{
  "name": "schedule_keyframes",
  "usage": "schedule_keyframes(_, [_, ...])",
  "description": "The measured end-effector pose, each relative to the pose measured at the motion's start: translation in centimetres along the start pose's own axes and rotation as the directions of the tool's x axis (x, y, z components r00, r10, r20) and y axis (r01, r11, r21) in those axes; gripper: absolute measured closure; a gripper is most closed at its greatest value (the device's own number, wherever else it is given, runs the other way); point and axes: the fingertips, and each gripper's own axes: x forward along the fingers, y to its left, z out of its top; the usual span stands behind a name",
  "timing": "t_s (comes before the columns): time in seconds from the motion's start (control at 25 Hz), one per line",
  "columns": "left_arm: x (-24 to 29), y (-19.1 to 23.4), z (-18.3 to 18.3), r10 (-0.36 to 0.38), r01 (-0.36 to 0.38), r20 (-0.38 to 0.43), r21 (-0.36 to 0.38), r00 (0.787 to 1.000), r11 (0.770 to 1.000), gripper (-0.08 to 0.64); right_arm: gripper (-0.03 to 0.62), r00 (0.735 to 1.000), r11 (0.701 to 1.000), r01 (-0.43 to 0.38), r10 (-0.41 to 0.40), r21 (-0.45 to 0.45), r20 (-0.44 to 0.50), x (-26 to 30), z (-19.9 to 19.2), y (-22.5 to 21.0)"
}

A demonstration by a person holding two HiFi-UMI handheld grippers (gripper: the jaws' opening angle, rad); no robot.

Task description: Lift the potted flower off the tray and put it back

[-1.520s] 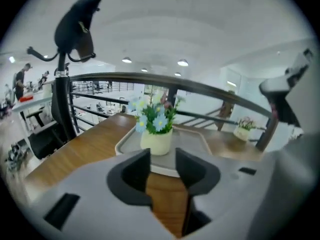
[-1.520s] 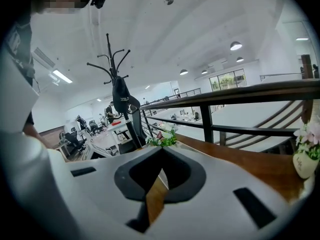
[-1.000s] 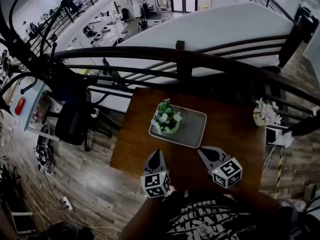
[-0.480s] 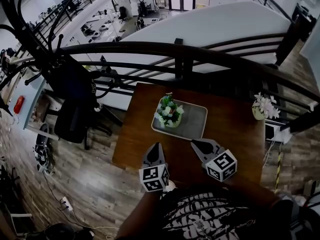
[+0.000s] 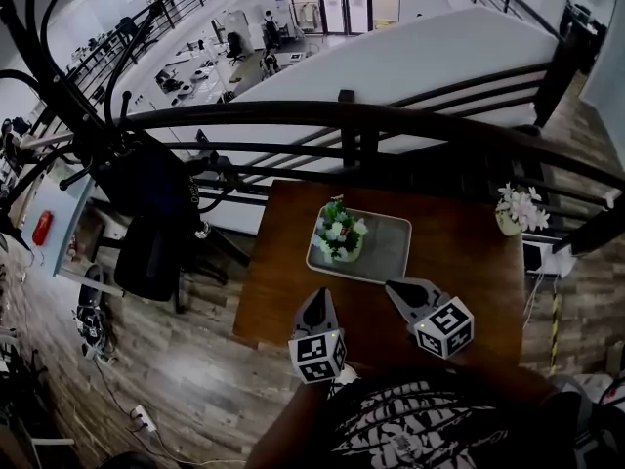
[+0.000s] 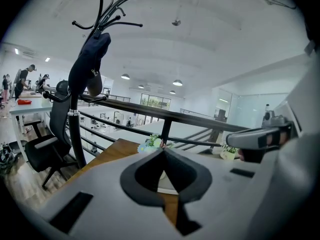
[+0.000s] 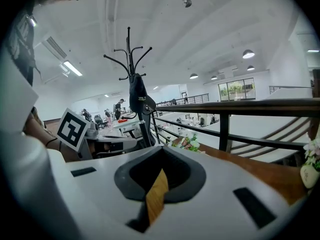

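The potted flower (image 5: 339, 234), white and pale blooms in a light pot, stands on the left end of a grey tray (image 5: 388, 252) on the brown wooden table (image 5: 459, 262). Both grippers hover over the table's near side, short of the tray and apart from the pot. My left gripper (image 5: 319, 296) is shut and empty, pointing at the flower (image 6: 151, 143). My right gripper (image 5: 395, 287) is also shut and empty, just off the tray's near edge. In the right gripper view the flower (image 7: 188, 143) lies ahead, slightly right of the closed tips (image 7: 161, 149).
A small vase of white flowers (image 5: 515, 211) stands at the table's right edge. A dark railing (image 5: 342, 125) runs behind the table over a drop. A coat rack (image 5: 117, 135) and an office chair (image 5: 151, 257) stand to the left.
The head view has shifted a little, so the table sits slightly further right. The right gripper crept a little beside the tray's near edge. Both grippers stay shut and empty.
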Motion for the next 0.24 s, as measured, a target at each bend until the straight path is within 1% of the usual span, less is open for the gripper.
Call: schedule_keyframes(0.24, [-0.15,0.24,-0.40,-0.004,0.004,-0.004,-0.009,1.000,1.000,0.551,0.595,1.000,1.000,0.003,-0.003,-0.002,0.002,0.11,-0.23,0.18])
